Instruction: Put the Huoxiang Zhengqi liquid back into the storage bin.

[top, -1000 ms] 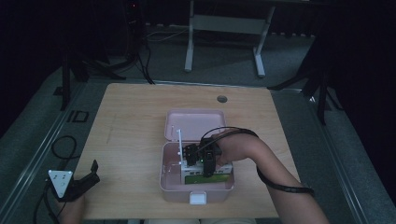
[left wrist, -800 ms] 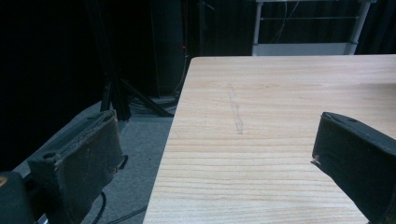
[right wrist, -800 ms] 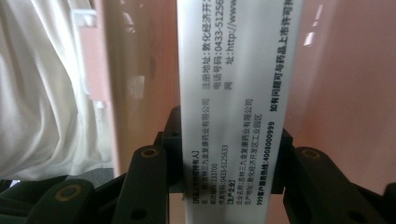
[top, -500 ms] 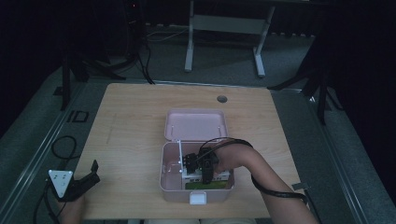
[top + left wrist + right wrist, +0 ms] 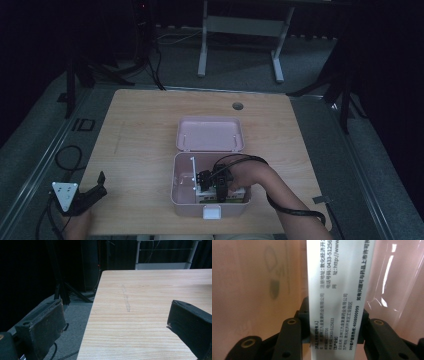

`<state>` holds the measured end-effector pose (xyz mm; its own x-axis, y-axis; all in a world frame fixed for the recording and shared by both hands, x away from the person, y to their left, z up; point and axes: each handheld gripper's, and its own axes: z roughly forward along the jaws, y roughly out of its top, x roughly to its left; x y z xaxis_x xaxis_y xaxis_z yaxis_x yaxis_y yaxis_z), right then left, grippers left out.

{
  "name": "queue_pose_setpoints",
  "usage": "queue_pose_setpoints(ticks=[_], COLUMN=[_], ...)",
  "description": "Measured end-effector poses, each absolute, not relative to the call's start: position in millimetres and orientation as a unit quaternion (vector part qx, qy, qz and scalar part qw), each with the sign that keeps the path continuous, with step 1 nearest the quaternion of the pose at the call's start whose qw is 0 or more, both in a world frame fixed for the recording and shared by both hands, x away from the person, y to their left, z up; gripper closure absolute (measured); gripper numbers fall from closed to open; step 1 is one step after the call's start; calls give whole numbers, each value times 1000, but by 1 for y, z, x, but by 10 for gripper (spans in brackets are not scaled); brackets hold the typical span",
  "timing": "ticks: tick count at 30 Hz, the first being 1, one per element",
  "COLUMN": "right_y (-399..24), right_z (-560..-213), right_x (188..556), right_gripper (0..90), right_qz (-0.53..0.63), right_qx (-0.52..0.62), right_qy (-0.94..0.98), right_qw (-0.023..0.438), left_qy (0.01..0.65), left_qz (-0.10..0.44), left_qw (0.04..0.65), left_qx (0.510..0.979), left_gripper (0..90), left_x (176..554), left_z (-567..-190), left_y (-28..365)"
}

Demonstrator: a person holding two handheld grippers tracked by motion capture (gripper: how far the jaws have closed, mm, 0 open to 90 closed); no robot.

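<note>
Inside: glossy pink box (rounded corners)

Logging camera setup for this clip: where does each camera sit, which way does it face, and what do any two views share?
High view: above the person's side, facing forward and down on the table; both forearms, left gripper, right gripper inside the pink box.
Left gripper view: rides the left gripper, facing across bare tabletop; its jaws stand apart.
Right gripper view: rides the right gripper, facing into the box; jaws clamp a white printed carton.
Shared: high and right gripper views both show the carton.
</note>
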<state>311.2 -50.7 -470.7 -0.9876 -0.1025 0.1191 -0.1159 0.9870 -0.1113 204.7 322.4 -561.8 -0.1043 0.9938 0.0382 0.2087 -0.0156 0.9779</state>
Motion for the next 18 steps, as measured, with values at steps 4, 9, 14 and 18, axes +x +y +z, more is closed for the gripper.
queue_pose_setpoints(ticks=[4, 9, 14, 18], right_y=[-53, -53, -56, -59], right_z=[-470, -464, -448, -430], right_x=[312, 314, 314, 314], right_gripper=[617, 553, 498, 487], right_qz=[56, 55, 51, 39], right_qx=[50, 43, 34, 31], right_qy=[-995, -996, -997, -998], right_qw=[58, 60, 49, 47], left_qy=[569, 569, 569, 569], left_qz=[478, 478, 478, 478], left_qw=[410, 410, 410, 409], left_qx=[529, 529, 529, 530], left_gripper=[16, 17, 16, 16], left_x=[205, 205, 205, 205], left_z=[-562, -562, -562, -562], left_y=[322, 322, 322, 322])
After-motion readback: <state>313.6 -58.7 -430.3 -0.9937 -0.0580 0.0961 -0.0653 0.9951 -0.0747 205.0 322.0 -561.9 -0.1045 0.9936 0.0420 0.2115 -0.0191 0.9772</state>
